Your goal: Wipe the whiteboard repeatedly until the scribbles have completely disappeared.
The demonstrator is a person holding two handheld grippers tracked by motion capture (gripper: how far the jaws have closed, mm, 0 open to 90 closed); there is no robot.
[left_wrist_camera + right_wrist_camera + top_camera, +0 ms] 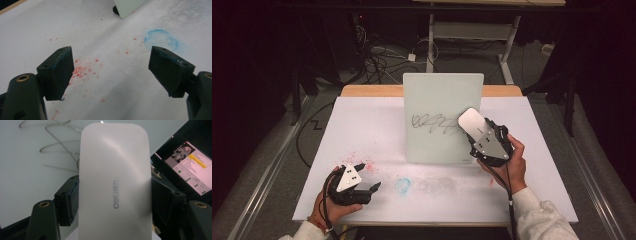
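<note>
**Eraser up against the scribbled board**

The white eraser (471, 121) sits pinched in the right claw (479, 134), its rounded end laid against the right-hand part of the whiteboard (443, 100), right where the dark scribble (434, 121) trails off. In the right gripper view the eraser (115, 182) rises broad and pale between the two black jaws, one pressed to each long side, grey lettering running up its back (the brand mark, too soft to spell out with confidence). Behind it the scribble (57, 147) loops across the board (25, 177), and off to the right a lit screen (190, 165) glows in the dark.

The whiteboard stands upright near the middle of the counter (362, 125), on the white cover. In front of it lies a faint blue ring (402, 185), with a scatter of red specks (367, 165) to its left.

Down at the near left corner the left claw (368, 176) hovers low over the cover, spread wide and holding nothing. Its own view shows the gap between the jaws, red specks (83, 70) beneath and the blue ring (161, 41) just beyond the right-hand one.
</note>
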